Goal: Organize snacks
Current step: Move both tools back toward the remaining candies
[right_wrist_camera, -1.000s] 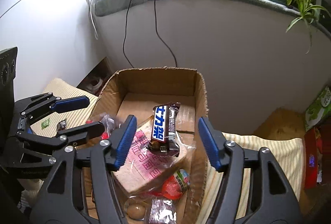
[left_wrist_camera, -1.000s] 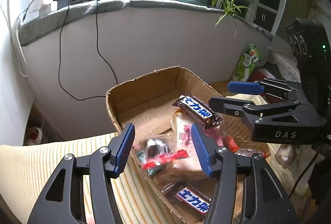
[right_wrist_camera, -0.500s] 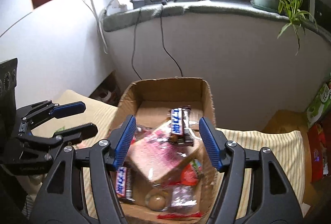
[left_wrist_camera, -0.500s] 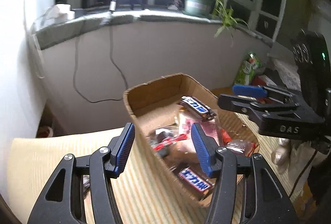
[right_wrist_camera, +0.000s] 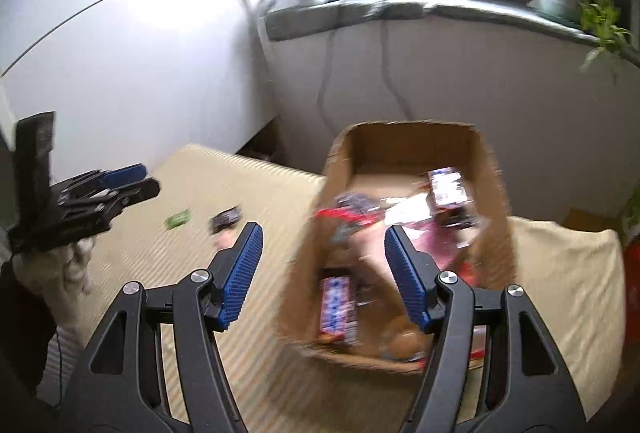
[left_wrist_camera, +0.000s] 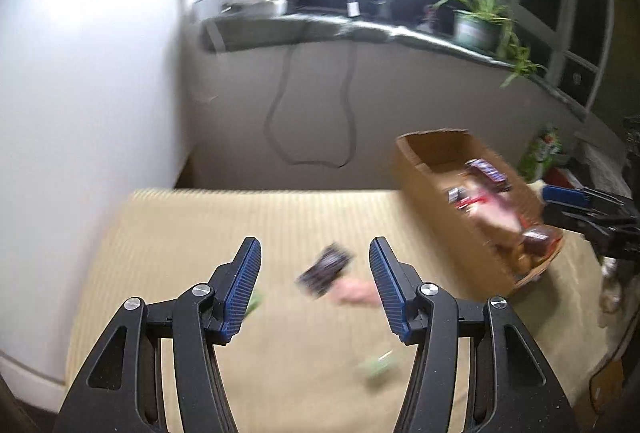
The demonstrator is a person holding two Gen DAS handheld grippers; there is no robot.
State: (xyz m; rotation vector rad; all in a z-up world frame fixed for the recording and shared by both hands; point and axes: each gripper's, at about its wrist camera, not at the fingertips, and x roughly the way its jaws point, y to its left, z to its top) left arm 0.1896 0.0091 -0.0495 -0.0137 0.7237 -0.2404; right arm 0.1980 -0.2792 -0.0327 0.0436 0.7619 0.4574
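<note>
The dark snack packet [left_wrist_camera: 325, 270] lies slantwise on the surface just ahead of the left gripper [left_wrist_camera: 314, 285], nearer it than the right gripper [right_wrist_camera: 322, 277]; both jaws open, empty.

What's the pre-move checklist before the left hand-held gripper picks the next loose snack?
1. Left hand-held gripper empty, jaws apart: ok.
2. Dark snack packet loose on the striped mat, ahead between the fingers: ok.
3. Packet's exact orientation: cannot tell, the picture is blurred.
4. Cardboard box open-topped with room at its far end: ok.
5. Right hand-held gripper empty, over the box's near left edge, apart from the packet: ok.
6. Green packets also left on the mat: not ok.
</note>
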